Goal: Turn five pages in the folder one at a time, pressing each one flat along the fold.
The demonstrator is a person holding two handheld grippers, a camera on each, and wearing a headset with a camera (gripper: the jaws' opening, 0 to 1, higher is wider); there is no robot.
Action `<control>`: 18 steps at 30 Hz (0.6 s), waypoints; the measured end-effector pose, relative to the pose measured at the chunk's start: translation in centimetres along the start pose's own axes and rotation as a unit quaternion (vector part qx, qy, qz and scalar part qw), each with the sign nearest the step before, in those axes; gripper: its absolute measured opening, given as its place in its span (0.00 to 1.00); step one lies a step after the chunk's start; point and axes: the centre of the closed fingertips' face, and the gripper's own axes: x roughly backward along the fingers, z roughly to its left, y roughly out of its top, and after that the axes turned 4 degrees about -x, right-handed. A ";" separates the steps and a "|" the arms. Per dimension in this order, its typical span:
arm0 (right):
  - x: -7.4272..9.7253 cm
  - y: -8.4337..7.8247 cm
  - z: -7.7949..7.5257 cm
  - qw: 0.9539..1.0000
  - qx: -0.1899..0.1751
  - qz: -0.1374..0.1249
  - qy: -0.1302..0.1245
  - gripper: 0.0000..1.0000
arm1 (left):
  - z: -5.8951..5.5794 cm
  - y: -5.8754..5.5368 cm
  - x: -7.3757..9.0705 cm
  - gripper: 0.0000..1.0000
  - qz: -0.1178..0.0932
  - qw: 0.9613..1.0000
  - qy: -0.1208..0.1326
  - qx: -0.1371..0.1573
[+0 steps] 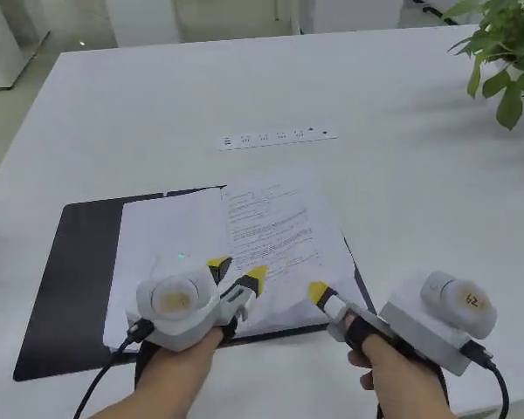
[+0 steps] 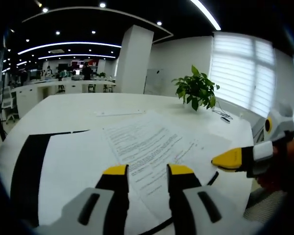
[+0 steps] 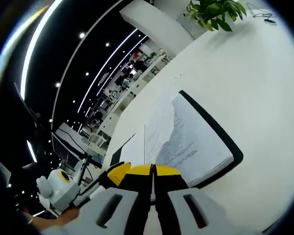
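A black folder (image 1: pixel 70 262) lies open on the white table, with a blank sheet (image 1: pixel 170 236) on its left half. The printed page (image 1: pixel 275 227) on the right bows up slightly from the stack. My right gripper (image 1: pixel 319 291) is shut on that page's near edge. In the right gripper view the page (image 3: pixel 159 127) rises straight from the closed yellow tips of my right gripper (image 3: pixel 152 170). My left gripper (image 1: pixel 237 269) hovers over the near middle of the folder, open. Nothing sits between its jaws in the left gripper view (image 2: pixel 148 170), and the right gripper (image 2: pixel 228 159) enters there from the right.
A white power strip (image 1: pixel 277 137) lies flat on the table beyond the folder. A potted plant (image 1: pixel 506 52) stands at the far right corner. Cables trail from both grippers toward the table's near edge. Open tabletop surrounds the folder.
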 end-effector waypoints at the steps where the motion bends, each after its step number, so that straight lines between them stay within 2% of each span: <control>1: 0.0 0.1 0.4 1.000 0.004 -0.005 0.002 0.00 | 0.7 0.2 0.8 0.30 -0.003 1.000 0.006 0.001; 3: 0.0 0.0 1.4 1.000 0.003 -0.011 0.009 0.00 | 1.3 0.4 1.5 0.30 -0.009 1.000 0.010 0.001; 6: -0.1 -0.1 2.5 1.000 0.021 -0.014 0.013 0.00 | 2.7 0.7 3.3 0.31 -0.015 1.000 0.023 0.001; 8: -0.1 -0.2 3.4 0.999 0.040 -0.017 0.016 0.00 | 3.6 0.8 4.4 0.31 -0.018 0.999 0.031 0.000; 11: -0.1 -0.4 4.4 0.996 0.087 -0.014 0.020 0.00 | 4.7 0.8 6.0 0.31 -0.022 0.999 0.042 0.000; 12: -0.1 -0.4 4.5 0.996 0.084 -0.015 0.017 0.00 | 5.0 0.8 6.3 0.31 -0.022 0.999 0.045 0.001; 16: 0.0 -0.7 5.6 0.992 0.123 -0.015 0.020 0.00 | 6.3 0.9 8.1 0.33 -0.027 0.998 0.057 0.006; 18: 0.0 -1.0 5.9 0.988 0.153 -0.011 0.019 0.00 | 6.7 1.1 8.7 0.33 -0.029 0.998 0.062 0.006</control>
